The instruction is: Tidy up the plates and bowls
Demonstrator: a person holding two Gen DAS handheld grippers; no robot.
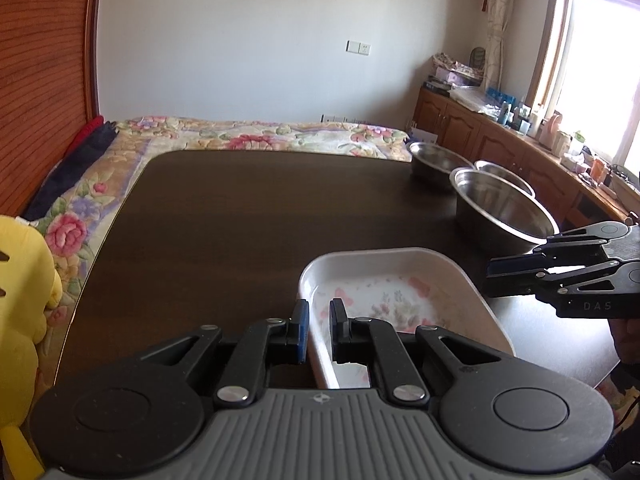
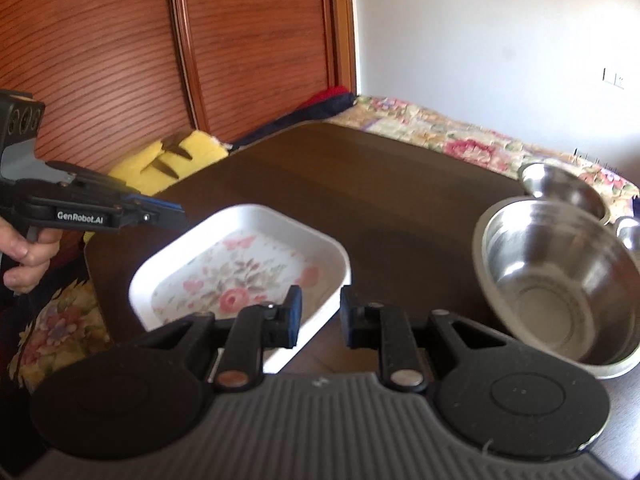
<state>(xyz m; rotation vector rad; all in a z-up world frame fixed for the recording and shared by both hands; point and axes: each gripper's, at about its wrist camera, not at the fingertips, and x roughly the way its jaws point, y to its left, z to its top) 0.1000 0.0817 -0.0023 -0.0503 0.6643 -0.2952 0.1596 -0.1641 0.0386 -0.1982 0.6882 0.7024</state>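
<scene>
Nearest me, my left gripper (image 1: 319, 322) straddles the tray's (image 1: 472, 284) near-left rim – one finger outside, one inside, narrow gap, can't tell if it's pinching. My right gripper (image 2: 320, 316) hangs open over the tray's right rim, holding nothing. Tray – white, floral – sits on the dark table (image 1: 240, 220) at the near edge. Beyond to the right: big steel bowl (image 1: 504, 208), two smaller bowls (image 1: 434, 158) just behind. Farther: floral quilt (image 1: 260, 136).

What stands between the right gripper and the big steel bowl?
Nothing visible does. The right gripper is open over bare table; the big steel bowl sits just to its right, the floral dish to its left.
</scene>
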